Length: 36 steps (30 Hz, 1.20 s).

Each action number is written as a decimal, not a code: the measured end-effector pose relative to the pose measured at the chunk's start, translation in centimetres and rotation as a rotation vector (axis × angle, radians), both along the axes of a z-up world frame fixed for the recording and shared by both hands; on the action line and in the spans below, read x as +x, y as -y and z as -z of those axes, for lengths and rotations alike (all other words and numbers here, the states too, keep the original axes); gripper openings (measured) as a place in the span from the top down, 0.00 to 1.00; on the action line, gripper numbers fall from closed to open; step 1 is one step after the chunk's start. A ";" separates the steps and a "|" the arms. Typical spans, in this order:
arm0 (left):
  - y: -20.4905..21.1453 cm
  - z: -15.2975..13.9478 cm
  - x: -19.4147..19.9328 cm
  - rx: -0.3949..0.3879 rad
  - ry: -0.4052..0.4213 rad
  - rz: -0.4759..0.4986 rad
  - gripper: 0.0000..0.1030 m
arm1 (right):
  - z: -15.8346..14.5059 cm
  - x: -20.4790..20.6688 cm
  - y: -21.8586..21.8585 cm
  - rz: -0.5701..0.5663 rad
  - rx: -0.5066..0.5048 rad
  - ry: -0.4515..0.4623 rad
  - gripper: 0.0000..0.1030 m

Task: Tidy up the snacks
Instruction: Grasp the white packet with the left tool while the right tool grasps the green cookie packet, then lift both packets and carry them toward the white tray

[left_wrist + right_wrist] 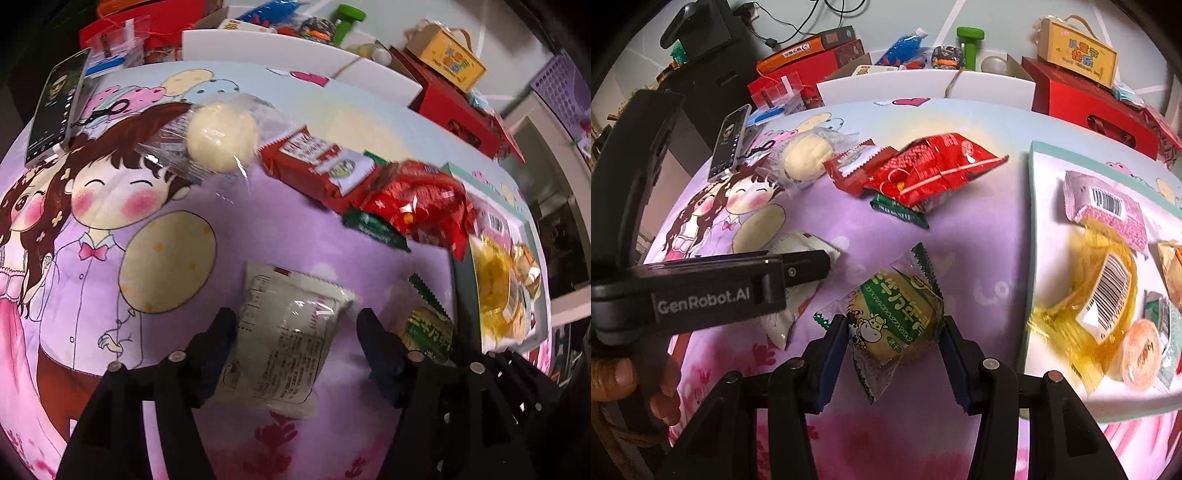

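Left tool (297,332) hangs with jaws spread wide; right tool (894,332) also gapes, fingers (833,354) apart.

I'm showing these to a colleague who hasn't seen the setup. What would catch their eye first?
Likely the cartoon girl tablecloth under everything, and the red snack bags heaped mid-table. Next, the right hand-held gripper straddling a green cow-print snack packet, and the left hand-held gripper open around a white snack packet. A tray at right holds sorted snacks.

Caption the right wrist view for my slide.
Right gripper open around a green cookie packet beside the snack tray.
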<state>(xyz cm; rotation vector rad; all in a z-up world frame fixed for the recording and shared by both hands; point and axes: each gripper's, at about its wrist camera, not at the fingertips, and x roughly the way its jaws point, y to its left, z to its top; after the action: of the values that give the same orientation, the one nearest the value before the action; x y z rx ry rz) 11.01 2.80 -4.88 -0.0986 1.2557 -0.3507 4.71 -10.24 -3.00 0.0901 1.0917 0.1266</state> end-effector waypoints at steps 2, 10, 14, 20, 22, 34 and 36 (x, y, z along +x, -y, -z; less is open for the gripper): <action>0.5 0.2 -0.2 0.027 0.000 0.022 0.29 | -0.1 -0.3 0.1 0.002 0.001 0.000 0.48; 2.2 0.7 -0.8 0.110 0.013 0.080 0.28 | -0.1 -0.5 0.7 0.018 0.001 -0.007 0.48; 3.0 0.6 -0.8 0.157 0.038 0.079 0.48 | -0.2 -0.5 0.7 0.017 0.003 -0.005 0.48; 2.3 -0.3 -0.7 0.123 0.053 0.054 0.48 | -0.7 -0.6 0.7 0.014 0.006 0.009 0.48; 2.1 -0.8 -0.6 0.116 0.063 0.054 0.48 | -0.9 -0.7 0.7 0.014 0.006 0.014 0.48; 1.2 -6.7 -1.7 0.052 0.207 0.045 0.48 | -4.6 -1.8 1.2 0.029 0.013 0.120 0.48; 1.1 -7.1 -1.9 0.044 0.225 0.043 0.48 | -5.1 -1.9 1.4 0.034 0.009 0.133 0.48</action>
<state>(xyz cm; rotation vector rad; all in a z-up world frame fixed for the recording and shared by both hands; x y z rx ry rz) 9.09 1.70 2.18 0.0057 1.0436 -0.3604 2.83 -11.64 2.11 0.1067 0.9568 0.1058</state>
